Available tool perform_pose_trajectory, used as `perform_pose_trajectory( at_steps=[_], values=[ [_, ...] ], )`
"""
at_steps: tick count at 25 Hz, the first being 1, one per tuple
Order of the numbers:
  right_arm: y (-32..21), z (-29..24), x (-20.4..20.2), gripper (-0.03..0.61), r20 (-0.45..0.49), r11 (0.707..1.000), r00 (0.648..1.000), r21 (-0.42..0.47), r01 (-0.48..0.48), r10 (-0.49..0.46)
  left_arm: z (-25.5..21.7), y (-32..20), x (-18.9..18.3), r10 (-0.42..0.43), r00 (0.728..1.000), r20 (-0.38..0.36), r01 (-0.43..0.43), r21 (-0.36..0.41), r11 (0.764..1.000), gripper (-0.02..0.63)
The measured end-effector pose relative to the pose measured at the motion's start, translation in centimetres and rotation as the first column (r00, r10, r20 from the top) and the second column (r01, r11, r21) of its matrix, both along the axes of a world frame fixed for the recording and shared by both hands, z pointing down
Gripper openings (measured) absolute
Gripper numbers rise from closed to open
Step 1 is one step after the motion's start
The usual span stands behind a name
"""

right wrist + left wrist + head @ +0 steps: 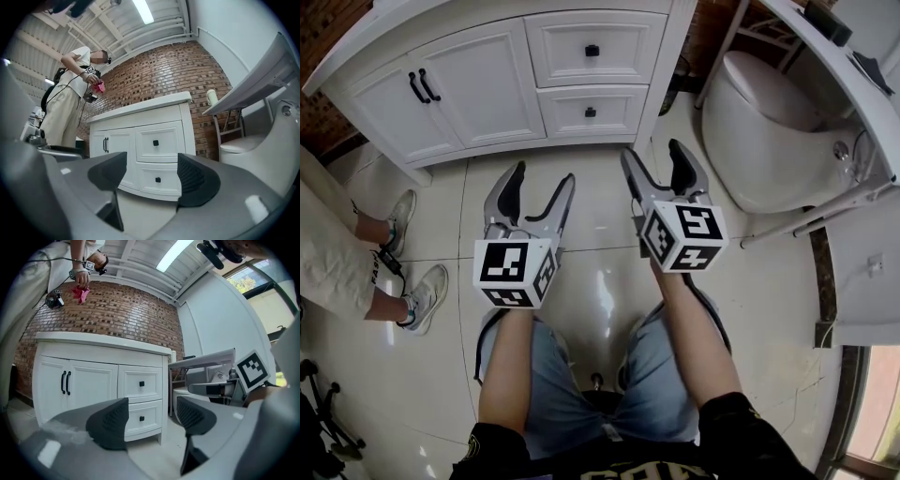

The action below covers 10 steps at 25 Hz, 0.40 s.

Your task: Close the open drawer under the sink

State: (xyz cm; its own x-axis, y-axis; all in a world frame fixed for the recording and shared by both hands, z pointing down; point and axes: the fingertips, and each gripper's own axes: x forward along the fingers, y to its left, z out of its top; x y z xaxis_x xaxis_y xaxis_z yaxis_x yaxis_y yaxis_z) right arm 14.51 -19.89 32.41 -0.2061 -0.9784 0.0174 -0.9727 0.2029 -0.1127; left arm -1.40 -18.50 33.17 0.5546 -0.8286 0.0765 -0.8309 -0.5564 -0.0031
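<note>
The white vanity cabinet (487, 94) stands ahead of me across the tiled floor. Its upper drawer (592, 47) and lower drawer (591, 111), each with a small black knob, both sit flush with the cabinet front. My left gripper (542, 176) and right gripper (653, 152) are held side by side, level, short of the cabinet and touching nothing. Both are open with nothing between the jaws. In the left gripper view the lower drawer (141, 418) shows between the pads of the left gripper (152, 420). In the right gripper view both drawers (157, 159) show past the right gripper (152, 176).
A white toilet (769, 131) stands to the right of the cabinet, under a white folding table (853, 84). A person (356, 253) in light trousers and trainers stands at the left. Two cabinet doors (441, 89) with black handles are left of the drawers.
</note>
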Motion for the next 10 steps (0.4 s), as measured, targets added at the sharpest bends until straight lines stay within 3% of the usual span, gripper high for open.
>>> perform_pose_trajectory(
  at_steps=[4, 10],
  values=[
    [-0.4, 0.4, 0.7, 0.31, -0.003, 0.998, 0.998, -0.02, -0.055, 0.055, -0.1, -0.1, 0.5, 0.012, 1.0, -0.004, -0.012, 0.004, 1.0, 0.322],
    [-1.0, 1.0, -0.5, 0.292, -0.011, 0.999, 1.0, -0.038, -0.025, 0.024, 0.5, -0.4, 0.9, 0.025, 1.0, -0.001, -0.025, -0.007, 1.0, 0.322]
  ],
)
